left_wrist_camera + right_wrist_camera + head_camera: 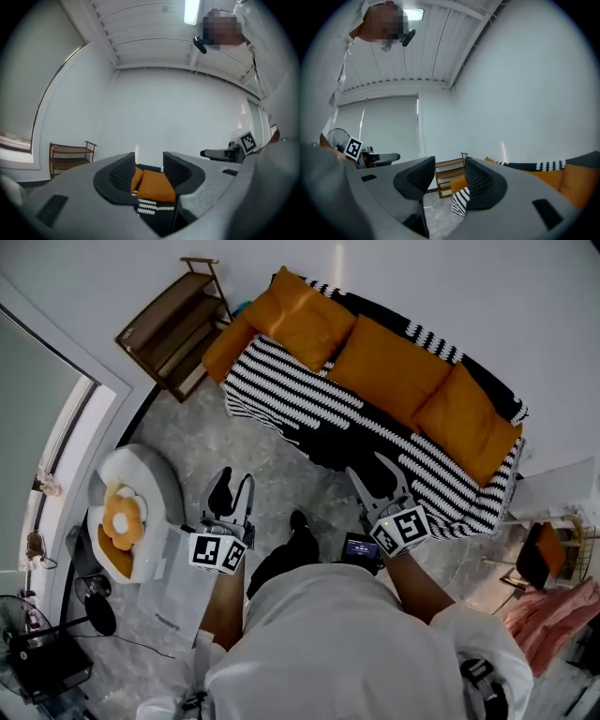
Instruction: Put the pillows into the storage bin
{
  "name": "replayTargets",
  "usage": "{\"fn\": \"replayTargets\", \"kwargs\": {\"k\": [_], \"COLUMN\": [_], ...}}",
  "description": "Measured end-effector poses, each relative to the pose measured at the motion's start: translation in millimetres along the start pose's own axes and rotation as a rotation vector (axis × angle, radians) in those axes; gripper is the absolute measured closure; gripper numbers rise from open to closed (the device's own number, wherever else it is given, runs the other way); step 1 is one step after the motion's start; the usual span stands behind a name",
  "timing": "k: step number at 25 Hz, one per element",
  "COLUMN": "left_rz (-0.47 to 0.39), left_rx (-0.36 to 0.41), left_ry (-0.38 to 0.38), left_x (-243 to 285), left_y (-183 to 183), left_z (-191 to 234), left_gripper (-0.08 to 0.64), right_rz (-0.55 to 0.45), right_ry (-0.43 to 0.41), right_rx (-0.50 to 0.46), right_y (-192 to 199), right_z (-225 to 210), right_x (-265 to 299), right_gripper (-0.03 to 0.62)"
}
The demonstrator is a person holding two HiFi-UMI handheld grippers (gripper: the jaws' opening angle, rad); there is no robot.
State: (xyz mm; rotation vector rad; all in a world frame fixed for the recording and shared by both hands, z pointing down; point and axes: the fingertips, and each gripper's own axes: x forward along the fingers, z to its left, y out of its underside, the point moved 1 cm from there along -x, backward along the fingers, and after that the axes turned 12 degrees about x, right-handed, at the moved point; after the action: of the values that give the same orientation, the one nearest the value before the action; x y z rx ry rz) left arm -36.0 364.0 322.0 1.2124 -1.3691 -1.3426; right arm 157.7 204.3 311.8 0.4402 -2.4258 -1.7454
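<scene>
On marbled floor (192,442), striped sofa (281,381) bears pillows (389,367).

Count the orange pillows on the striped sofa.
4. Left-end pillow, second pillow, middle pillow and right-end pillow, in a row along the sofa back. More could be hidden behind them.

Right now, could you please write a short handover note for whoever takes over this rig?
Left hand-held gripper: open, empty.
Right hand-held gripper: open, empty.
Orange pillows lie on the striped sofa, ahead of both.
Done: unclear, since I cannot pick out the storage bin for certain.
Left: grasp each pillow on the sofa and carry it to the bin.
</scene>
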Motion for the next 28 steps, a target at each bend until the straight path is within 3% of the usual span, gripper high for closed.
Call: {"fn": "replayTargets", "kwargs": {"k": [11,22,28], "left_rz": [-0.021,0.004,0.028], "left_rx": [-0.027,-0.086,-0.059], "left_ry": [0.019,0.027,0.035], "left_x": [76,142,205], "left_y": [10,33,34], "left_z": [116,162,199], "left_gripper": [0.387,0.387,0.387], "right_rz": [0.018,0.011,-0.007], "right_ry": [0.041,0.063,0.086], "right_rx": [0.015,0.039,0.082], "right_y": [-3,-4,-8], "right_z": [-23,-68,-111], "right_x": [131,199,266], "right_gripper": [0.382,0.382,0.382]}}
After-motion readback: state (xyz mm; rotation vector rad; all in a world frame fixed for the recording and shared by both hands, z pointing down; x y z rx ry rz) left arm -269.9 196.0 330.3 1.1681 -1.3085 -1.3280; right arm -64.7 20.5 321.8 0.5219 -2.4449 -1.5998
